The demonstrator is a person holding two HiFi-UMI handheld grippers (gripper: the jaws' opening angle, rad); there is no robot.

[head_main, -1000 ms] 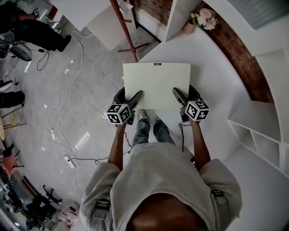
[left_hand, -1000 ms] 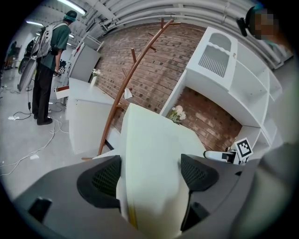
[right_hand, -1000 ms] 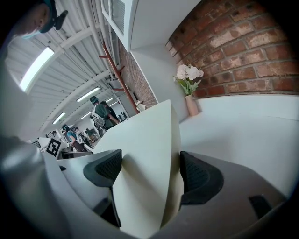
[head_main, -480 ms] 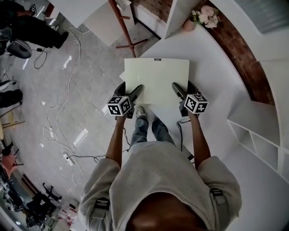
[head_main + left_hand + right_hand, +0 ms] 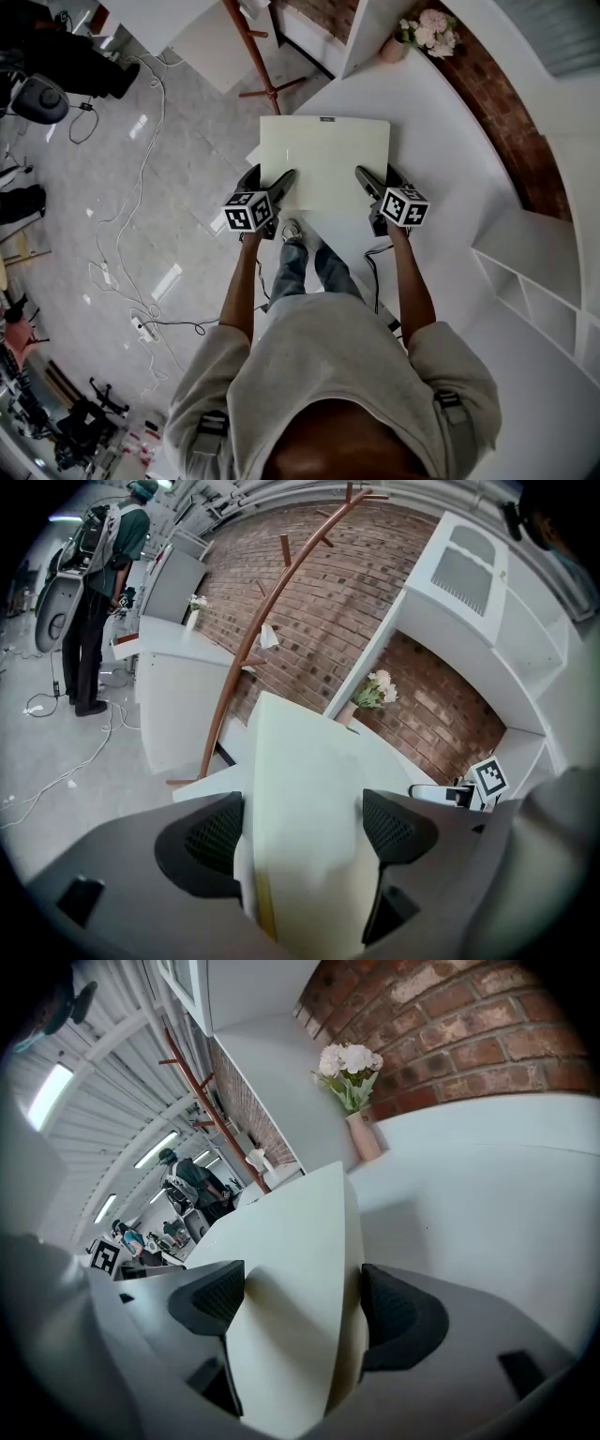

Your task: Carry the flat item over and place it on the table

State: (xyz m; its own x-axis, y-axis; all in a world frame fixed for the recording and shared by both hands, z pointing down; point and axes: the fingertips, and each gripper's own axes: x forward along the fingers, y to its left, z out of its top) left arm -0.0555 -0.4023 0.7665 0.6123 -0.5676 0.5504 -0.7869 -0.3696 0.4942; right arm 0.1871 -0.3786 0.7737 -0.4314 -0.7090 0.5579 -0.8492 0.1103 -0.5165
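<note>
Head view: the pale flat board [image 5: 324, 155] is clamped at its near edge by the left gripper [image 5: 268, 184] and right gripper [image 5: 379, 180], over the white table [image 5: 445, 131].

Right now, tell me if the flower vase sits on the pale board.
No, the flower vase stands on the table, apart from the pale board.

Holds left forearm [image 5: 242, 286] and right forearm [image 5: 411, 281] stretched forward, nearly parallel; clamps left gripper [image 5: 270, 180] and right gripper [image 5: 375, 176] on the near edge of the flat item [image 5: 323, 155], jaws of each pressed against its two faces, marker cubes turned upward
</note>
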